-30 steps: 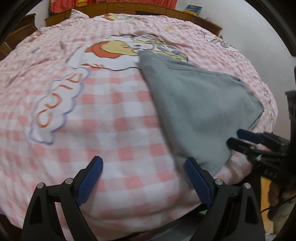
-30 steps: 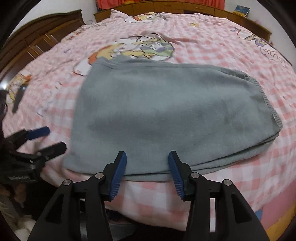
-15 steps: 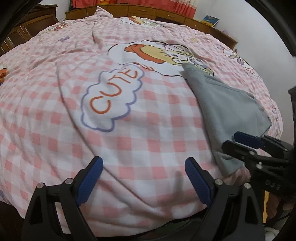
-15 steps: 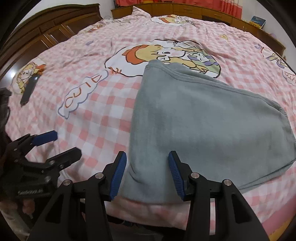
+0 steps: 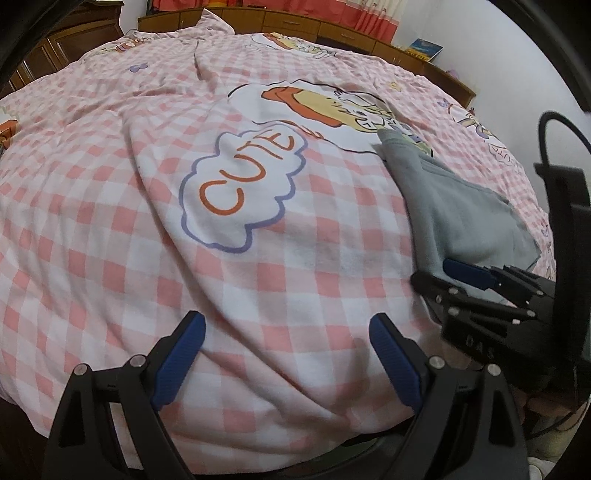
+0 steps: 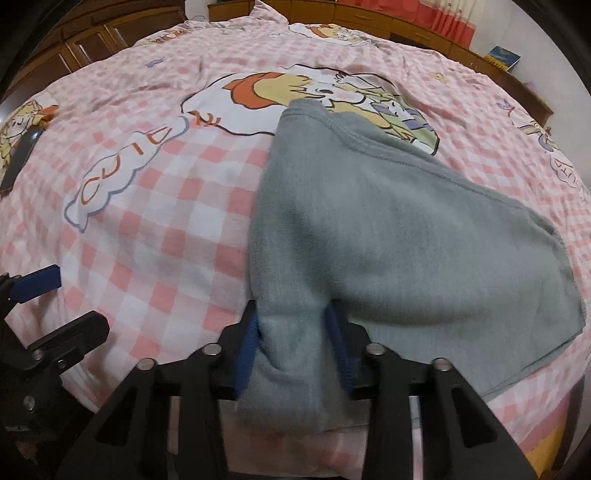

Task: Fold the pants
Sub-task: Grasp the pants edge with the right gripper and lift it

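Observation:
The grey pants [image 6: 399, 229] lie folded on the pink checked bedspread [image 6: 155, 229]. In the right wrist view my right gripper [image 6: 295, 332] has its blue pads around the near left corner of the pants, with cloth bunched between them. In the left wrist view the pants [image 5: 454, 206] show at the right, and the right gripper [image 5: 476, 280] sits at their near edge. My left gripper [image 5: 288, 354] is open and empty over bare bedspread near the bed's front edge. It also shows at the left of the right wrist view [image 6: 40, 295].
A cartoon print with the word CUTE [image 5: 251, 177] marks the bedspread middle. A dark flat object [image 6: 22, 155] lies at the bed's left. A wooden headboard [image 5: 295, 22] and cabinets stand behind. A book [image 5: 424, 48] rests on the back ledge.
My right gripper moved forward onto the pants' near left corner and closed around the cloth. My left gripper swung left, so the pants now sit further right in its view.

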